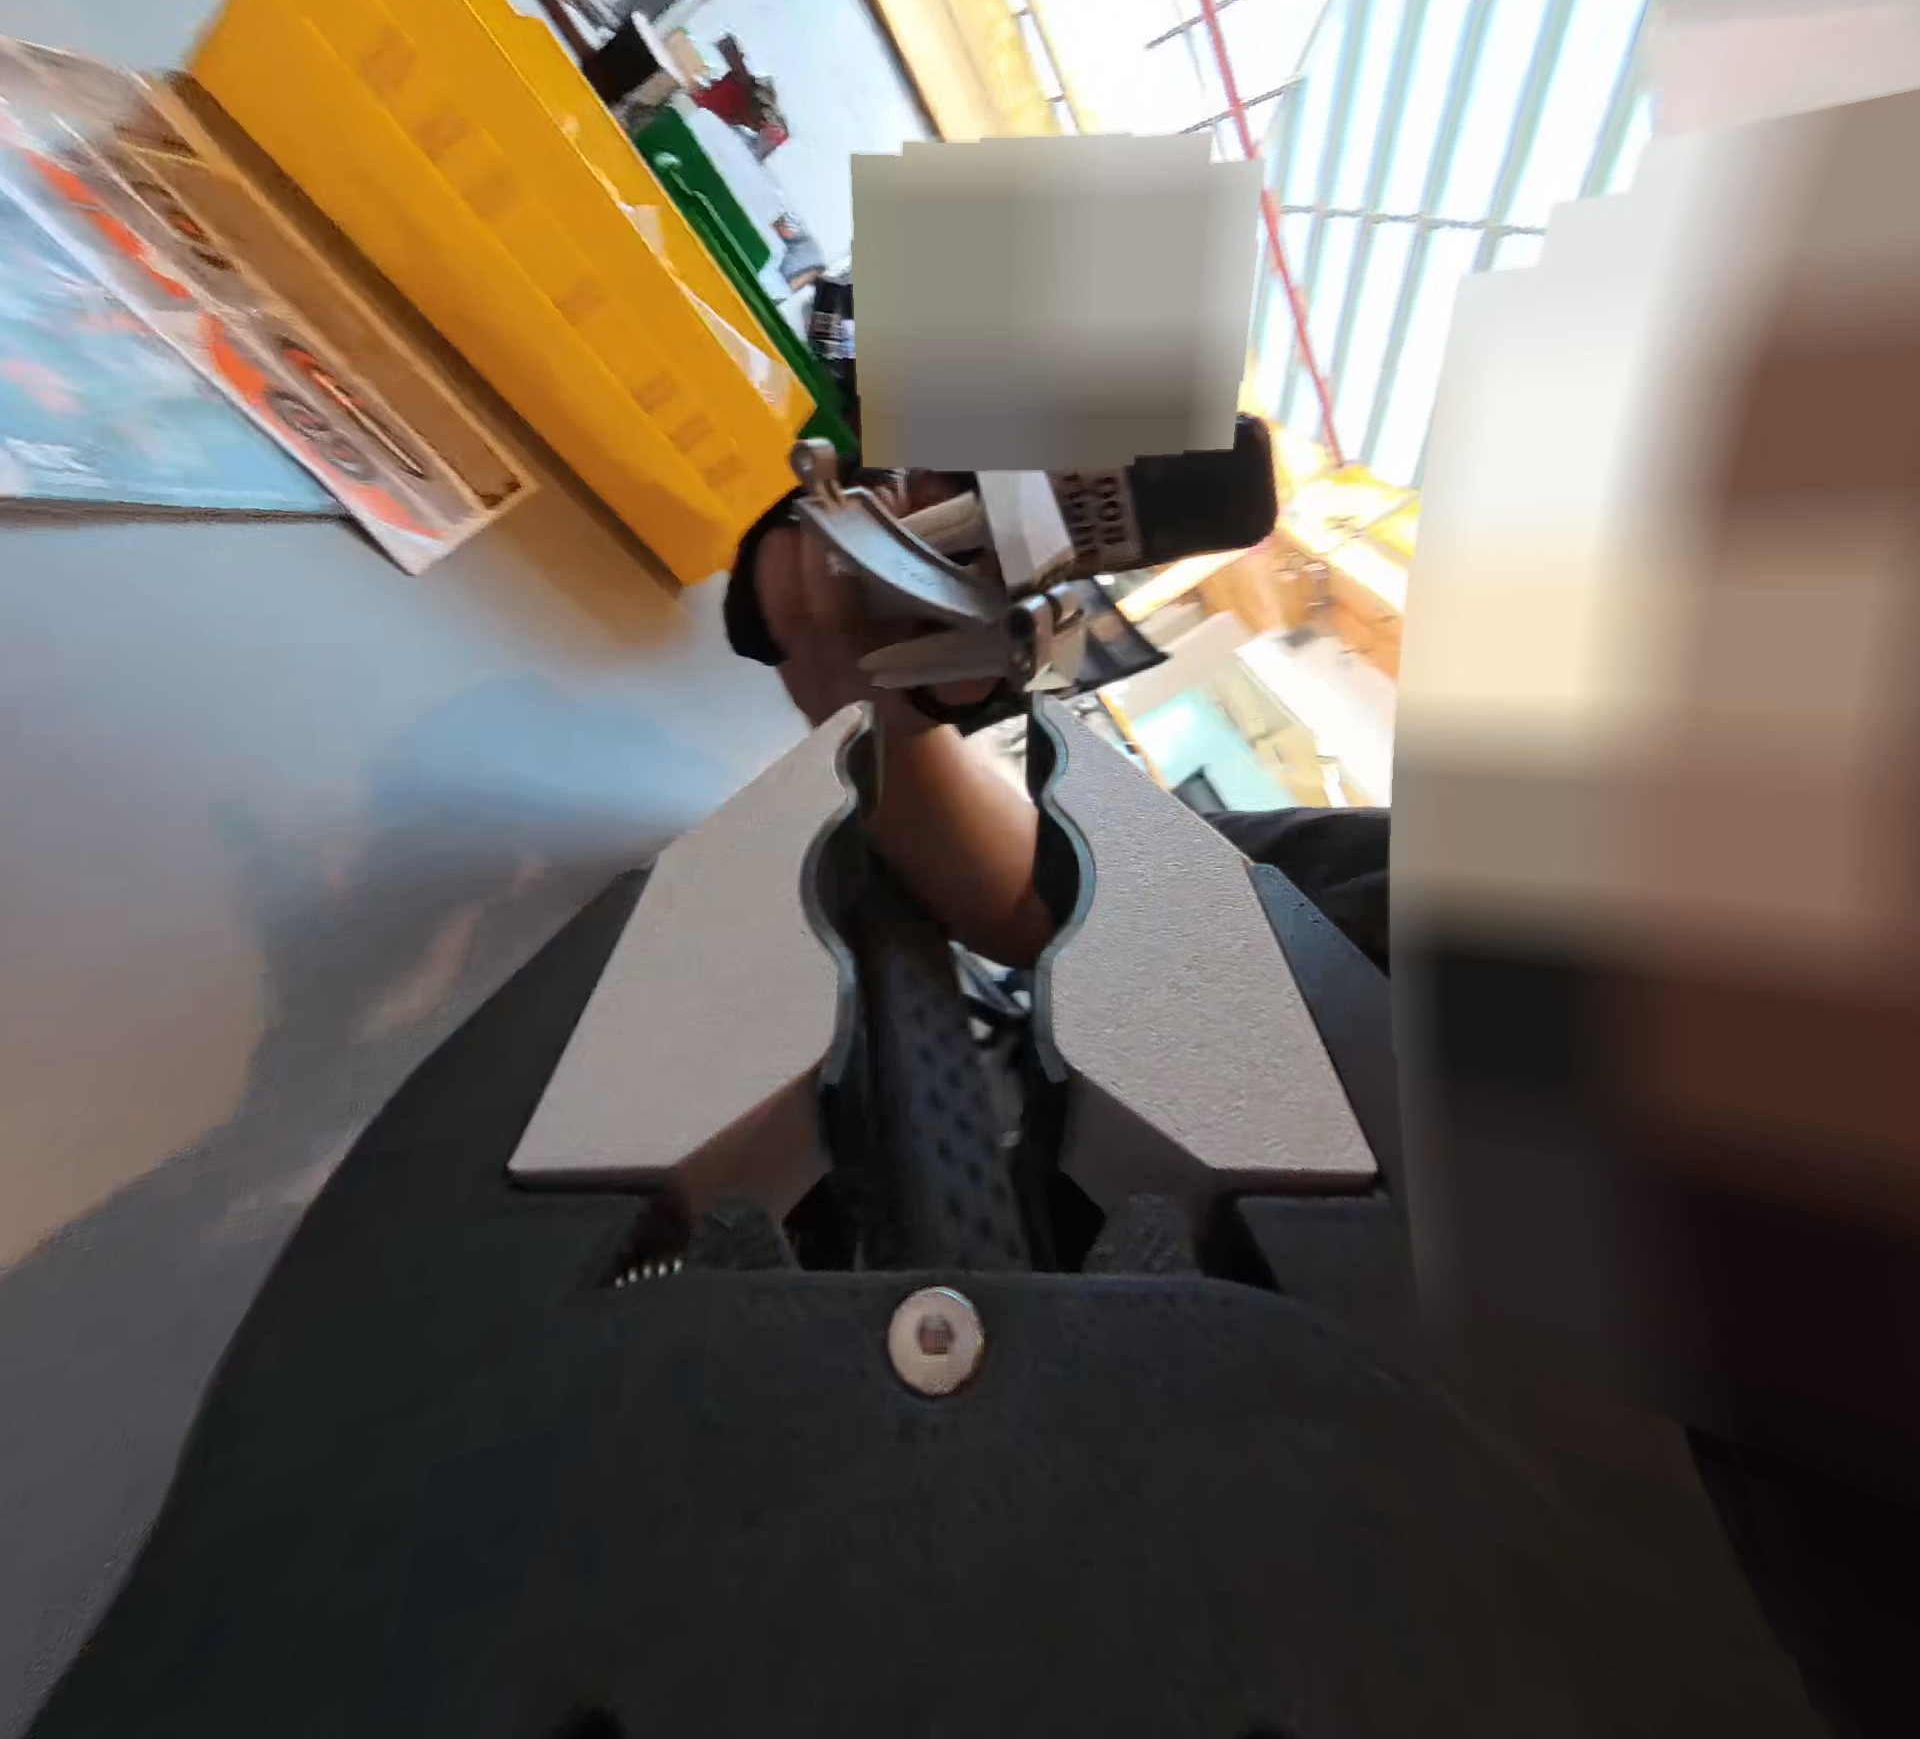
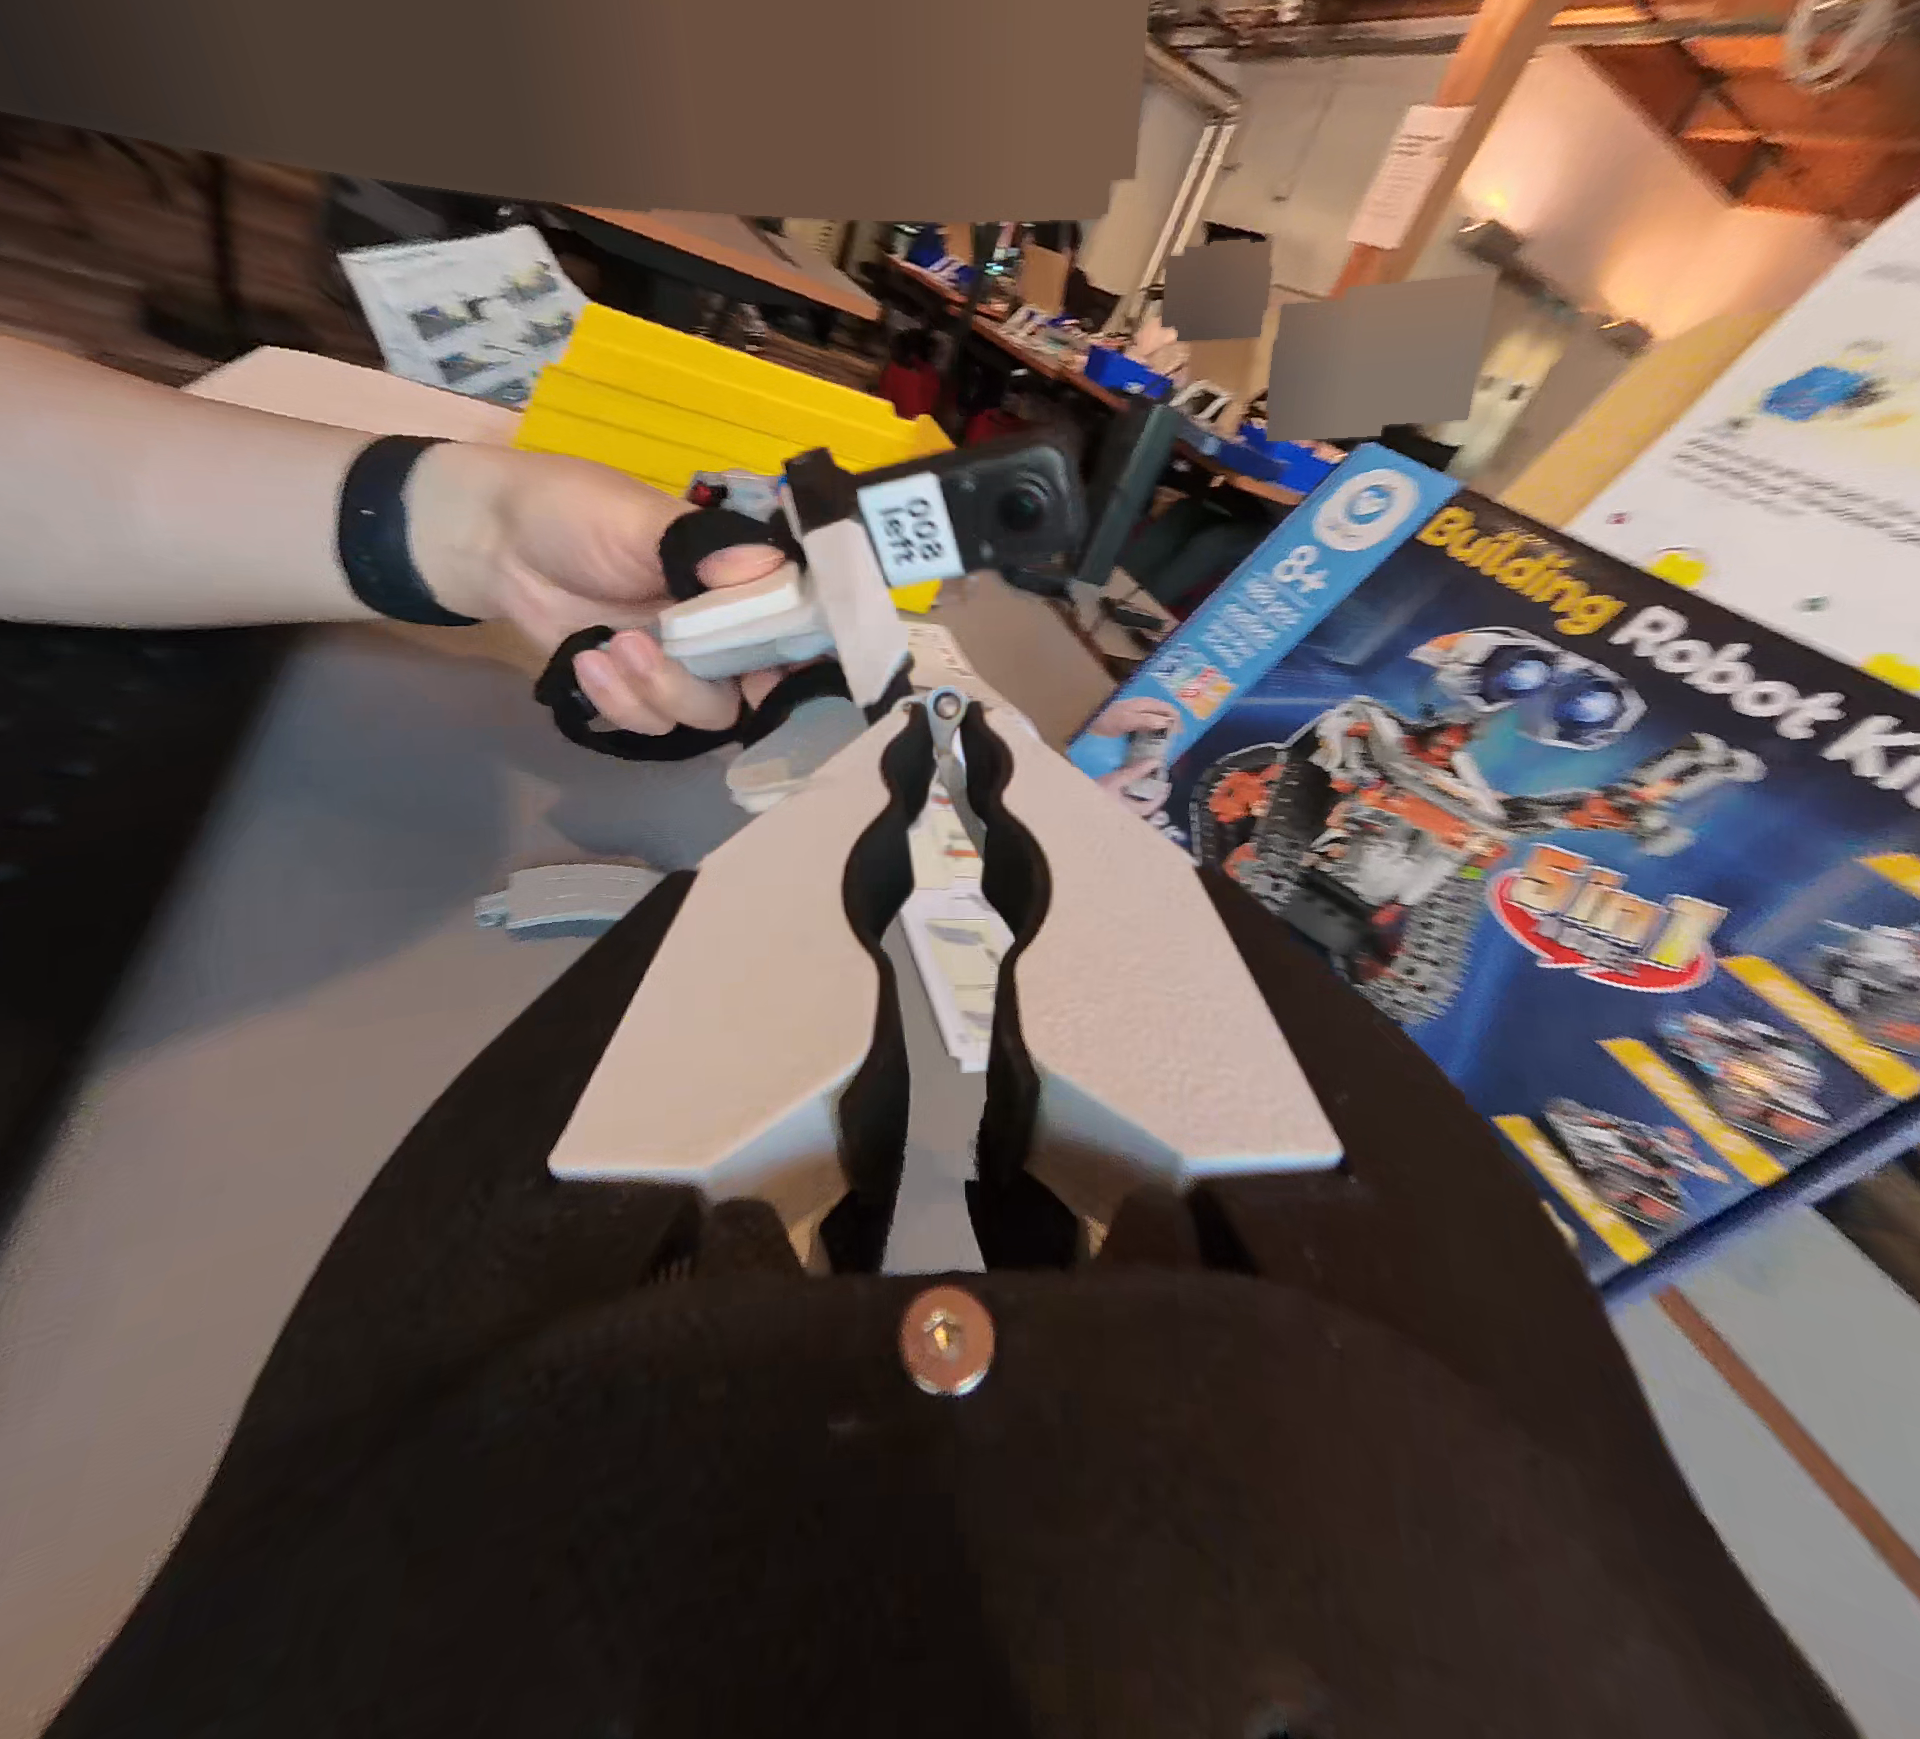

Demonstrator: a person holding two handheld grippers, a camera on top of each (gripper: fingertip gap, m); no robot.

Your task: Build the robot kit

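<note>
Broadly underneath everything, a pale grey desk (image 2: pixel 312 858). On its right side, propped at a tilt, a large blue cardboard box with a robot picture (image 2: pixel 1507 858). Farther back, a stack of yellow plastic bins (image 1: pixel 468 183), just beside that box in the left wrist view. Nearer in, the left gripper (image 1: pixel 951 723), held above the desk with jaws parted and nothing between them; seen from the right wrist view, gripped by a bare hand (image 2: pixel 582 567) with black finger loops and a black wristband (image 2: pixel 384 526). Facing it and close to it, the right gripper (image 2: pixel 940 739), clenched almost fully on a small silver metal wrench (image 2: pixel 948 707); ring head poking out just past the fingertips, thin shaft running back between the pads. Visible through the narrow gap below, a white printed paper leaflet (image 2: pixel 956 962) lying flat on the desk. Off to the left of the right gripper, resting on the desk and apart from both tools, a small curved grey plastic piece (image 2: pixel 561 900).
</note>
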